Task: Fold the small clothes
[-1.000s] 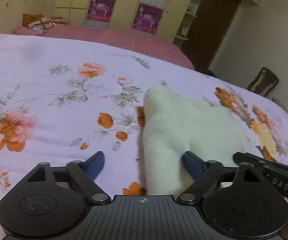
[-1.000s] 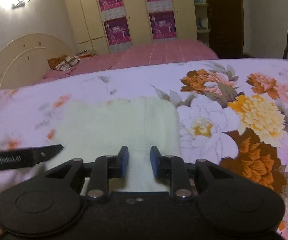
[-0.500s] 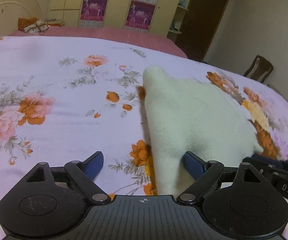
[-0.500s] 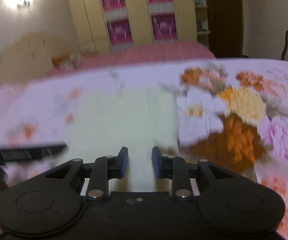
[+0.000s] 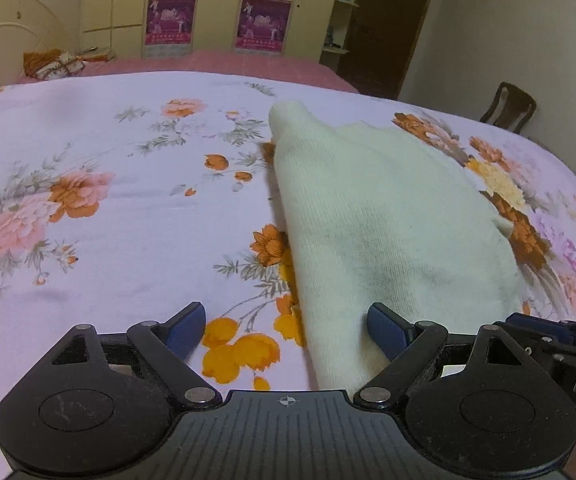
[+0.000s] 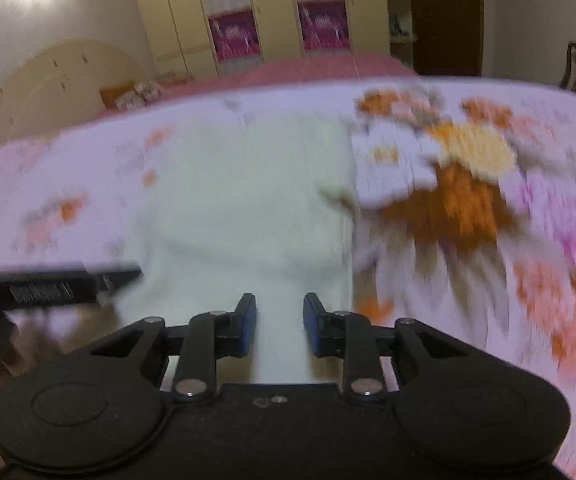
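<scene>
Since a second ago the pale garment has slid nearer on the bed. My left gripper has jaws released, straddling its near left edge. My right gripper has jaws part-open around the near hem. It runs near-to-far.

The left wrist camera sits low behind the left gripper, facing along the floral bedsheet toward the yellow wardrobe. The right wrist camera looks from behind the right gripper in much the same direction, blurred. Both views share the pale cream knitted garment, close below, and each shows the other gripper.
</scene>
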### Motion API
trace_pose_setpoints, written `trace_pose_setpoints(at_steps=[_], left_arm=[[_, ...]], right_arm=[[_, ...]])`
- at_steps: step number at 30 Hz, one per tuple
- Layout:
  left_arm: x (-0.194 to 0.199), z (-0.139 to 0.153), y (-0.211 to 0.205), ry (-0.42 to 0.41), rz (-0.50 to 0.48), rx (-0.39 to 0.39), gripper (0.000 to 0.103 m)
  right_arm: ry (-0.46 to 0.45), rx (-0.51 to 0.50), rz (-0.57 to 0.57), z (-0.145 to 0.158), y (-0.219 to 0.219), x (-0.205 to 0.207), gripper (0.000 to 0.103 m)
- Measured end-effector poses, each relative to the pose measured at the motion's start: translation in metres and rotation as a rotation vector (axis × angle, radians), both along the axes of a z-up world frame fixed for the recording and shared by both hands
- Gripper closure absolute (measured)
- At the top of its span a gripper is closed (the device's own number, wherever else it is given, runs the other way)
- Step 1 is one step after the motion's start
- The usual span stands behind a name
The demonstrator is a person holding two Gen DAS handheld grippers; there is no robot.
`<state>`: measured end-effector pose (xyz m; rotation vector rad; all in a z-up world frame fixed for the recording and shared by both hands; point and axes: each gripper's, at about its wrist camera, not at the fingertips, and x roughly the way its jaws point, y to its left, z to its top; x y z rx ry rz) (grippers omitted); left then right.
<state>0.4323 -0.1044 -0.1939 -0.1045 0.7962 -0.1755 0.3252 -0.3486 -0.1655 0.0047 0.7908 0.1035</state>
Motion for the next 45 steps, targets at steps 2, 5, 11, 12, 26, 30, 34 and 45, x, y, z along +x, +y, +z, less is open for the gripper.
trace_pose_setpoints(at_steps=[2,5,11,12,26,30,34,45], left_arm=[[0.001,0.001,-0.001,0.005,-0.004,0.008,0.016],[0.001,0.000,-0.002,0.004,-0.013,0.015,0.016],[0.000,0.001,-0.003,0.011,-0.030,0.039,0.016],[0.000,0.002,-0.004,0.012,-0.033,0.044,0.016],[-0.004,0.000,-0.004,0.001,-0.039,0.076,0.008],[-0.005,0.002,-0.002,0.009,-0.029,0.071,0.008],[-0.010,0.007,0.001,0.023,-0.004,0.049,0.008],[-0.017,0.003,-0.003,0.037,0.060,0.039,0.008]], right_arm=[[-0.001,-0.035,-0.004,0.000,0.007,0.001,0.077],[0.027,-0.040,-0.020,0.004,0.010,0.005,0.077],[0.036,-0.064,-0.050,0.004,0.015,-0.006,0.077],[0.036,-0.079,-0.051,0.004,0.017,-0.010,0.077],[0.053,-0.035,-0.102,0.004,0.013,-0.021,0.076],[0.043,0.012,-0.049,0.005,0.000,-0.026,0.077],[0.057,0.056,-0.026,0.013,-0.008,-0.032,0.076],[0.046,0.120,-0.030,0.016,-0.035,-0.039,0.067]])
